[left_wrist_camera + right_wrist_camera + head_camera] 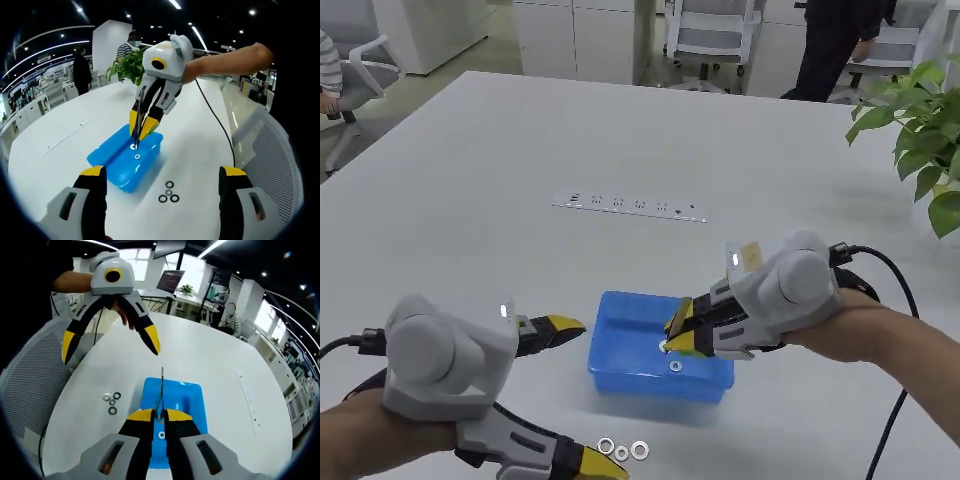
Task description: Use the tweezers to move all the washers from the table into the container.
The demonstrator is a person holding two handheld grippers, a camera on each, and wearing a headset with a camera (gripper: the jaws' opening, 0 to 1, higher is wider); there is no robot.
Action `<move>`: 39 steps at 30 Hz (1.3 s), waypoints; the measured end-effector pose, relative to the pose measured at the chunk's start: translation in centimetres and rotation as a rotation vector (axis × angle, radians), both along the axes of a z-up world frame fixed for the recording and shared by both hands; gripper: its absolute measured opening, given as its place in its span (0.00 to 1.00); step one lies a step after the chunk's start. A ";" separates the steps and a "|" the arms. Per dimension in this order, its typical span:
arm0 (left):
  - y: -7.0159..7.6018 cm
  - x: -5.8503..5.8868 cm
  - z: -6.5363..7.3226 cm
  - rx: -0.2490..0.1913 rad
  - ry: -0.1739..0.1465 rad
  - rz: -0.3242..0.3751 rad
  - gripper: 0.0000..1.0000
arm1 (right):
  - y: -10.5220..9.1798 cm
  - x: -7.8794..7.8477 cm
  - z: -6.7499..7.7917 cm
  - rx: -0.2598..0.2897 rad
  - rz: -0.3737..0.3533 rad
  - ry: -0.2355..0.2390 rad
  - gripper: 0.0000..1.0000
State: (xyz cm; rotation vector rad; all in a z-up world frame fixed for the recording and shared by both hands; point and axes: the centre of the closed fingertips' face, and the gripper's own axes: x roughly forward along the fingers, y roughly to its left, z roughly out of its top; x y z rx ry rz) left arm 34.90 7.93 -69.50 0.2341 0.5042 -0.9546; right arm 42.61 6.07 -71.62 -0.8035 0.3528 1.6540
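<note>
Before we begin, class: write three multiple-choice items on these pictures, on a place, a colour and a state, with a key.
1. Where does the cluster of small metal ring washers lie? A. on the white table beside the blue plastic container B. on the floor C. on a chair
2. On the left gripper, what colour are the jaw tips? A. red B. yellow C. green
3. How is the right gripper? A. open, empty B. shut on a washer C. shut on the thin metal tweezers
Key: 1 A, they rest on the tabletop outside it; 2 B, yellow ends; 3 C, its jaws pinch the tweezers.
</note>
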 end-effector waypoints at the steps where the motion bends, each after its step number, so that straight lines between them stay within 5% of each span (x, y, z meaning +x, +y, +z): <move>1: 0.0 0.1 0.0 0.000 -0.001 0.001 0.99 | 0.1 0.2 -0.2 -0.004 0.000 -0.001 0.08; 21: -0.3 3.5 0.4 0.006 -0.030 -0.029 0.91 | 1.5 2.0 -3.6 -0.059 -0.009 0.022 0.09; 39: -1.8 7.3 -0.1 0.059 -0.078 -0.085 0.45 | 1.5 2.0 -5.2 -0.089 -0.003 0.059 0.09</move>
